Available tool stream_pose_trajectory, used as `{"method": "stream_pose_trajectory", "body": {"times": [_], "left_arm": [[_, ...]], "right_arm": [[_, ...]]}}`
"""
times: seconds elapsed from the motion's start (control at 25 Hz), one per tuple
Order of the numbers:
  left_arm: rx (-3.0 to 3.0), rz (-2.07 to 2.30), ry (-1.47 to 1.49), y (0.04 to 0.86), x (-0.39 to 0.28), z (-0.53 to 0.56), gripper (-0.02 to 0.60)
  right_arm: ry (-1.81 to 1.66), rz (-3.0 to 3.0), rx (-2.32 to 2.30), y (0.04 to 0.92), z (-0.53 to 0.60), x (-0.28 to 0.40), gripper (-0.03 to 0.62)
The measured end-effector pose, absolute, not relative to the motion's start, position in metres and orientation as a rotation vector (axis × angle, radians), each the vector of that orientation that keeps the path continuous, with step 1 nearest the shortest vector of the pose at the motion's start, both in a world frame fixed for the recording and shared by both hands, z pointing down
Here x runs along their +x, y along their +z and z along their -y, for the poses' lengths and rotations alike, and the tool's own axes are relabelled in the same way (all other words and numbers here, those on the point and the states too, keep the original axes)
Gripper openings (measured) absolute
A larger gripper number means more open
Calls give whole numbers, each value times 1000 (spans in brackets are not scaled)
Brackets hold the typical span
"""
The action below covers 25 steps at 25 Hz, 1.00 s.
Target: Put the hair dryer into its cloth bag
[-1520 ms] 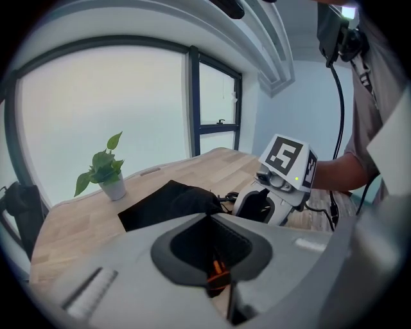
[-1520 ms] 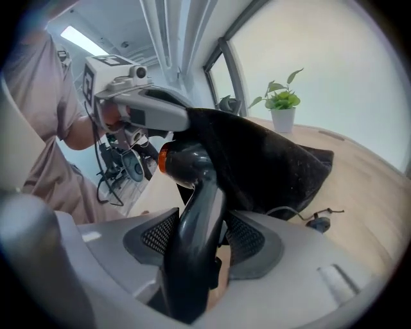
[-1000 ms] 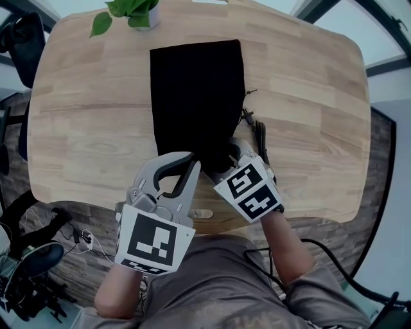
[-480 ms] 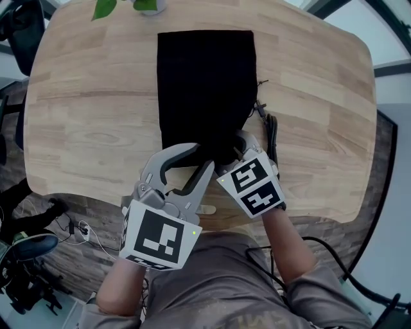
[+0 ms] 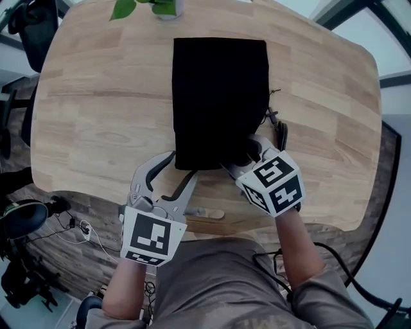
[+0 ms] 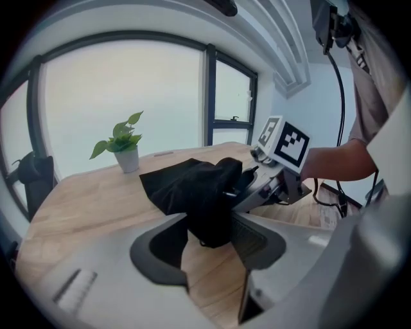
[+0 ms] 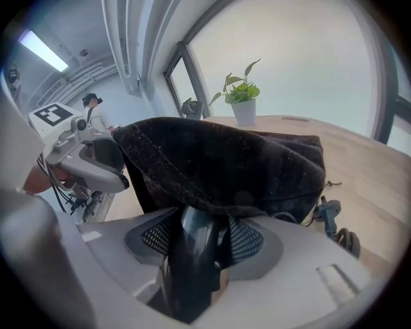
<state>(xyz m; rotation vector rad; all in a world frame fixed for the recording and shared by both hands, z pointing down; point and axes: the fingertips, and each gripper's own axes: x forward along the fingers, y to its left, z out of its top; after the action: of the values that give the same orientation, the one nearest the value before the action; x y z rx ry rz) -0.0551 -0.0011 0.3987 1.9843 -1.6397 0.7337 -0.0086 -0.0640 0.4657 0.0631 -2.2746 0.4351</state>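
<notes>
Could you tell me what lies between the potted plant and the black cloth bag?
Nothing but wooden table: the head view shows a bare strip of it between the potted plant and the far edge of the cloth bag.

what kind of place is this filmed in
Probably an office or meeting room: a large wooden table with rounded corners, tall windows right behind it, and a small potted plant standing at the table's far edge.

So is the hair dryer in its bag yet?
Partly: the cloth bag covers its head; the handle sticks out, held by the right gripper.
</notes>
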Motion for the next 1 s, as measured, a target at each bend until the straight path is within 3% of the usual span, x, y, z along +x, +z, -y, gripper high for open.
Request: {"method": "stream_pose_trajectory", "body": {"times": [0.12,0.24,0.64,0.76,1.0], "left_arm": [[1948,1623,718,416,-62,0,191],[1957,1605,708,423,-63,1,19],[2021,1572,672,419,-61,4,11],[2042,1569,675,416,-60,6,11],[2127,1557,722,402,-62,14,11]], "right_arm": [[418,2272,57,467,63,-9,250],[403,2270,60,470,62,-9,250],[234,2254,70,477,44,23,295],[263,2297,91,474,50,15,222],[248,2387,126,451,56,12,219]]}}
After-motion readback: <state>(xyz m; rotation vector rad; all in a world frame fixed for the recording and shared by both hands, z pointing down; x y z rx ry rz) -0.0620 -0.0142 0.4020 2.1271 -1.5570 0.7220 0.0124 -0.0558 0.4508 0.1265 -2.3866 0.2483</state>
